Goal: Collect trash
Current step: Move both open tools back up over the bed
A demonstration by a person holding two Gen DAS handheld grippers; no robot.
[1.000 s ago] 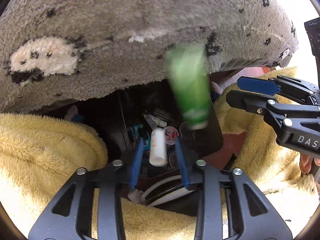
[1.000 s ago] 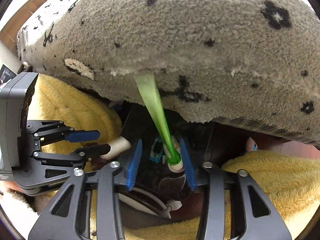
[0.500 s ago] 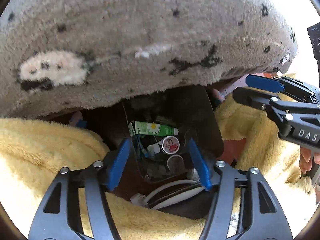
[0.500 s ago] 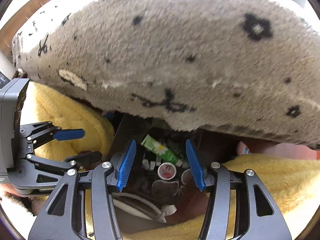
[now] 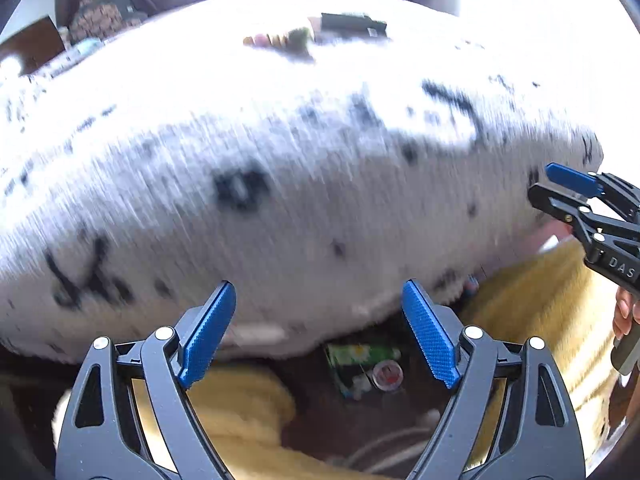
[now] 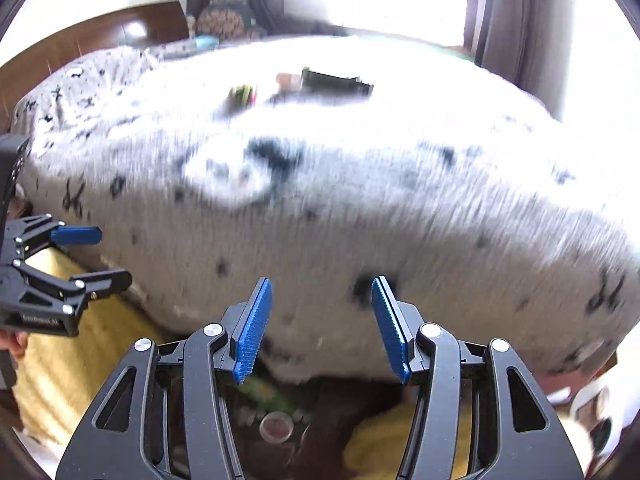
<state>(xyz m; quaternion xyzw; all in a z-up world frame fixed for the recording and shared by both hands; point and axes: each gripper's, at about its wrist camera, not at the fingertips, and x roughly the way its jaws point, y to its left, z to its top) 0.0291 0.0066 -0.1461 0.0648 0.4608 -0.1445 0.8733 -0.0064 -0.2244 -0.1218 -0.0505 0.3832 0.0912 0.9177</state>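
A dark bin point(image 5: 344, 412) sits low between yellow fleece. In it lie a green tube point(image 5: 360, 354) and a small round lid point(image 5: 386, 372); both also show in the right wrist view, tube point(image 6: 272, 394) and lid point(image 6: 275, 426). My left gripper point(image 5: 320, 332) is open and empty above the bin. My right gripper point(image 6: 322, 326) is open and empty too. On the bed's grey speckled blanket point(image 5: 300, 160) farther back lie a black flat packet point(image 6: 338, 82) and small colourful wrappers point(image 6: 242, 95).
Yellow fleece point(image 5: 532, 308) lies on both sides of the bin. The right gripper shows at the right edge of the left wrist view point(image 5: 576, 196). A brown headboard point(image 6: 92, 36) and curtains point(image 6: 508, 12) stand behind the bed.
The green tube dropped from between the grippers into the bin. Both grippers then tilted up, bringing the bed top and its litter into view; the left jaws opened wider.
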